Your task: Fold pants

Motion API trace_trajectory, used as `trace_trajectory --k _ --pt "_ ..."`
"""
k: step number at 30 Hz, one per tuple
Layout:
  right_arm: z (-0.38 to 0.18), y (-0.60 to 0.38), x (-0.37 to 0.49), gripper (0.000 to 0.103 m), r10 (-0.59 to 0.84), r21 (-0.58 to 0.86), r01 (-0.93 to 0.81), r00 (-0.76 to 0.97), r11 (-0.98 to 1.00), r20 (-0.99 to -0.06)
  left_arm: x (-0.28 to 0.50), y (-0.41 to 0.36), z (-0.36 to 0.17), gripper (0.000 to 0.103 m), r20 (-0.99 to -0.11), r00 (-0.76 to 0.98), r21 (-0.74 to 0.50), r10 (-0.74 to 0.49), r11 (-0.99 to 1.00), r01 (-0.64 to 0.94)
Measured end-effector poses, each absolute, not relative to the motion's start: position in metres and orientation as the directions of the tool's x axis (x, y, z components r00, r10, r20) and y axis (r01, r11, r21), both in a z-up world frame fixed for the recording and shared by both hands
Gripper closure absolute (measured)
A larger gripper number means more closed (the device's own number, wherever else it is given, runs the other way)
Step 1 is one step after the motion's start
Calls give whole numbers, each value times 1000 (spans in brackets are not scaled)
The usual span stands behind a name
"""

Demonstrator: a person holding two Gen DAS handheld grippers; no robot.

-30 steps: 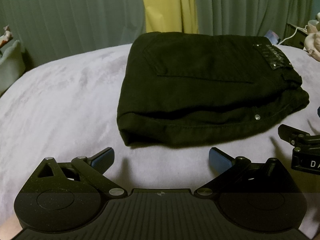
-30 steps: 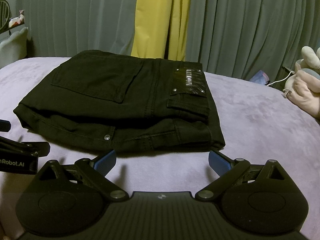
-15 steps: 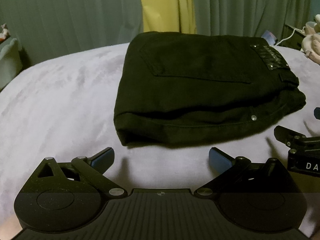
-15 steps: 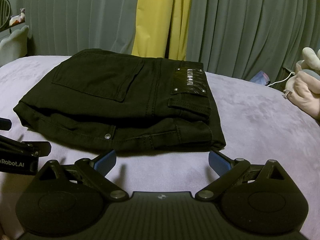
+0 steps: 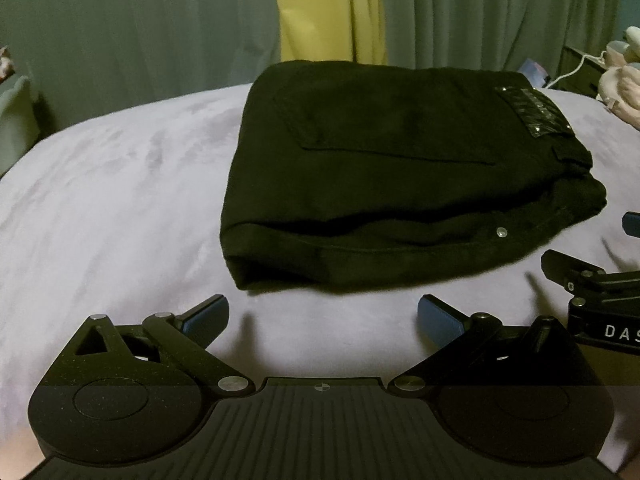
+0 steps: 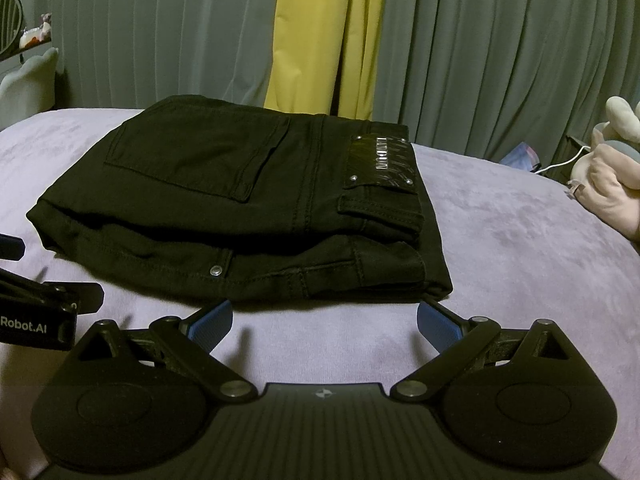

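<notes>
Black pants (image 5: pixel 400 184) lie folded in a compact stack on a lilac bedspread (image 5: pixel 100 200), back pocket and shiny waistband label facing up. They also show in the right wrist view (image 6: pixel 248 208). My left gripper (image 5: pixel 322 316) is open and empty, just in front of the stack's near left edge. My right gripper (image 6: pixel 324 320) is open and empty, its fingertips close to the stack's near right edge. Each gripper's side shows in the other's view: the right one (image 5: pixel 600 288), the left one (image 6: pixel 36 304).
Grey-green curtains with a yellow panel (image 6: pixel 320 40) hang behind the bed. A plush toy (image 6: pixel 612 176) and a white cable (image 6: pixel 564 162) lie at the right. A pale cushion (image 6: pixel 28 80) sits at the far left.
Both grippers have drifted only slightly; the pants sit a little further left in the left wrist view. Both stay open and the stack has not moved.
</notes>
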State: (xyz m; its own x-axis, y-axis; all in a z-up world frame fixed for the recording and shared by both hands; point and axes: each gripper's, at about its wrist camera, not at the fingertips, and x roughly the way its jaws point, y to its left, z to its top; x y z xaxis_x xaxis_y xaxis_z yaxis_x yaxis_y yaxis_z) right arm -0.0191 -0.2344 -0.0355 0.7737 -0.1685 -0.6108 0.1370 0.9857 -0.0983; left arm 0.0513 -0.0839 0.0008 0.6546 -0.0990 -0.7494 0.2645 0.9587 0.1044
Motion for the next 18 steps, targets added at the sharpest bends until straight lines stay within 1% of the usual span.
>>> trace_trajectory --k 9,18 --pt "-36 -234 -19 4 -167 -102 132 773 986 -612 56 -81 0 0 -773 620 59 -133 958 279" --pt "-36 -234 -18 4 -167 -108 128 772 986 -613 50 -88 -1 0 -757 640 99 -131 945 310"
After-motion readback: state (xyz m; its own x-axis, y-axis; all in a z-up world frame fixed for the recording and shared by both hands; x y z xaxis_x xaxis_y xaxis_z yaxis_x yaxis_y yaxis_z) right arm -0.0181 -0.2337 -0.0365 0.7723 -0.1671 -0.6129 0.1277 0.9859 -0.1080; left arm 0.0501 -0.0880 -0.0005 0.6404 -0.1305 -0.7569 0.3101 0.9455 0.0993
